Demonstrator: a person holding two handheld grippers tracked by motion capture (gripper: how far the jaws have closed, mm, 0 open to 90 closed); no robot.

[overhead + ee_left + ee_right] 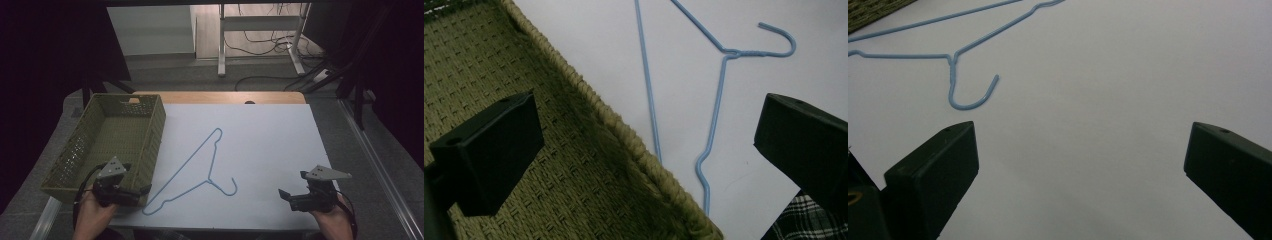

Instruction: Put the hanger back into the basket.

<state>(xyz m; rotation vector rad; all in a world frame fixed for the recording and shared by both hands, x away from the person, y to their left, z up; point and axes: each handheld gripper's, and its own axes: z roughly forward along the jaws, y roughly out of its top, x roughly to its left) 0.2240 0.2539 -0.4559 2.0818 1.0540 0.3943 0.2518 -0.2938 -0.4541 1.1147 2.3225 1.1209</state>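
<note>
The blue wire hanger (200, 170) lay flat on the white tabletop (270, 145), near the middle, its hook curling toward the person's edge and its long bottom bar running just beside the woven basket (97, 150), apart from the wall as far as the high view showed. Lying loose and unobstructed like that, it offered its neck and shoulders to either hand, which was probably why it had been set there rather than in the basket.

The left gripper (131, 194) hung over the basket's near right corner, jaws spread wide with nothing between them; in the left gripper view one jaw stood over the basket's weave (524, 75) and the other over the white surface, with the hanger (719, 100) ahead between them. The right gripper (291, 196) hovered over bare tabletop toward the near right, well apart from the hanger, its jaws likewise released and empty; the right gripper view had the hook (968, 97) off to the upper left.

Both hands seemed poised at the start, the hanger untouched and the basket empty, likely its destination.
</note>
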